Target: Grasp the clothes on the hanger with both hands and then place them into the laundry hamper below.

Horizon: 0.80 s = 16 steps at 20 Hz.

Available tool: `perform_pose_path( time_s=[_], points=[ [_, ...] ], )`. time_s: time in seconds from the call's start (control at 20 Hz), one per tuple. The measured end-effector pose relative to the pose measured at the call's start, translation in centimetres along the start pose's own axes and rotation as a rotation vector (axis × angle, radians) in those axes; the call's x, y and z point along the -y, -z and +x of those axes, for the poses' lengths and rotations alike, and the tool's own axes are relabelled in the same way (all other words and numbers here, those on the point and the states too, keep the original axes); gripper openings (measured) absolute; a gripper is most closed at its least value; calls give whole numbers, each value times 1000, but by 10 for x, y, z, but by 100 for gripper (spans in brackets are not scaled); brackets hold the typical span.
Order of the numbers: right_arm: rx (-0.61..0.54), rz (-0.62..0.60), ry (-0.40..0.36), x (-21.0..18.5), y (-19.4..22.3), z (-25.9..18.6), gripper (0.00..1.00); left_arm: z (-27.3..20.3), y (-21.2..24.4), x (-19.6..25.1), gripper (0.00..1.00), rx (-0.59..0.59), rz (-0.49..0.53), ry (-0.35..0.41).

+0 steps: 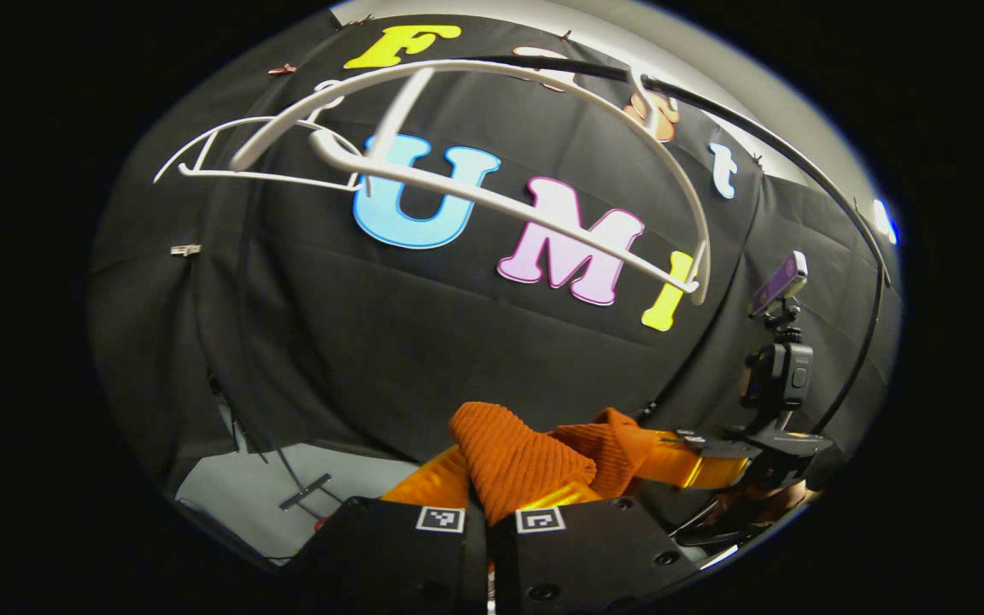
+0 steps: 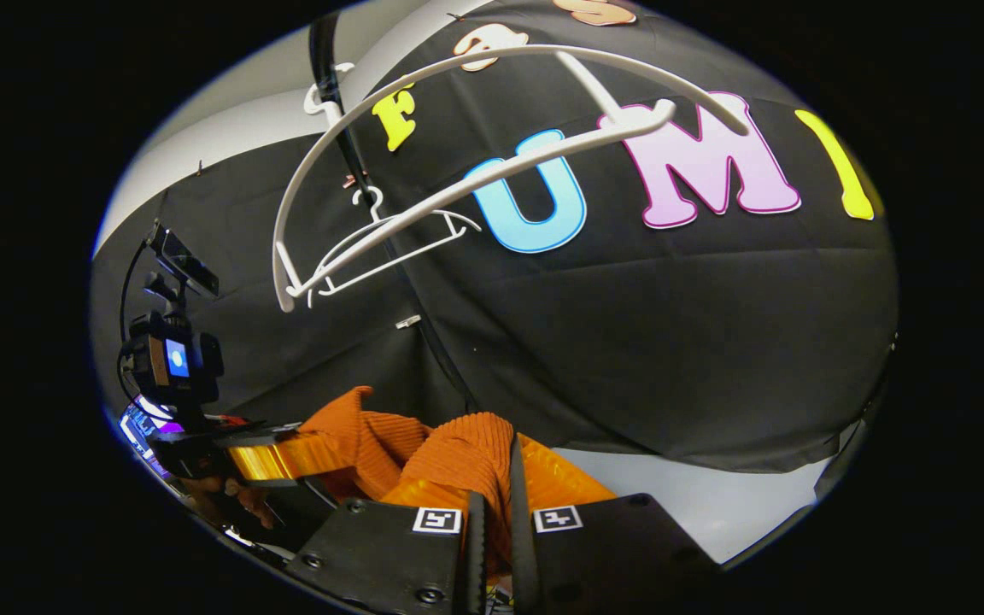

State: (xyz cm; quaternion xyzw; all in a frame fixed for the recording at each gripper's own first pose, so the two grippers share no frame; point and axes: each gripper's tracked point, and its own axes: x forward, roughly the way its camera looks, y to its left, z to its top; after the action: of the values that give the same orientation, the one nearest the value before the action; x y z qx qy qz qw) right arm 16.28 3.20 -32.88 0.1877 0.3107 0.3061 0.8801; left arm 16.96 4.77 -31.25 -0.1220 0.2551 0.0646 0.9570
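Observation:
An orange ribbed knit garment point(image 1: 519, 461) is bunched between the fingers of my left gripper point(image 1: 492, 500), which is shut on it. The same orange garment point(image 2: 458, 457) is pinched by my right gripper point(image 2: 492, 504), also shut on it. The cloth stretches between the two grippers, below the hangers. Bare white plastic hangers point(image 1: 492, 171) hang on a black rail above. In the right gripper view the white hangers point(image 2: 424, 188) hang overhead as well. The right gripper point(image 1: 714, 465) appears at the right of the left gripper view, and the left gripper point(image 2: 261, 457) at the left of the right gripper view.
A black rail point(image 1: 799, 162) curves across the top, against the black cloth wall. A pale floor or surface point(image 1: 287, 487) lies below the wall, seen also as a pale surface point(image 2: 714, 504). A hand point(image 2: 240, 504) holds the other gripper's handle.

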Motion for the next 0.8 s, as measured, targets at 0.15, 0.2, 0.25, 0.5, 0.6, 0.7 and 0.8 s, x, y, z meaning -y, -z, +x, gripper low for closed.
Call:
perform_pose_path(
  time_s=[0.15,0.2,0.25,0.5,0.6,0.7,0.8],
  points=[
    [-36,-64,-8,-4,10,4,17,9,11,8,7,-25,23,9],
    [-59,-86,-5,-2,17,6,16,12,18,6,7,-42,33,0],
    [-86,-104,0,0,27,6,16,15,26,5,8,-60,38,-8],
    [-272,-116,62,19,83,15,16,22,83,-14,8,-219,-53,-91],
    [-342,-105,92,25,105,15,17,24,107,-19,8,-295,-129,-117],
    [-406,-70,126,34,123,16,16,29,121,-15,8,-374,-217,-126],
    [-476,-4,157,40,145,16,17,30,137,-17,8,-456,-332,-160]
  ],
)
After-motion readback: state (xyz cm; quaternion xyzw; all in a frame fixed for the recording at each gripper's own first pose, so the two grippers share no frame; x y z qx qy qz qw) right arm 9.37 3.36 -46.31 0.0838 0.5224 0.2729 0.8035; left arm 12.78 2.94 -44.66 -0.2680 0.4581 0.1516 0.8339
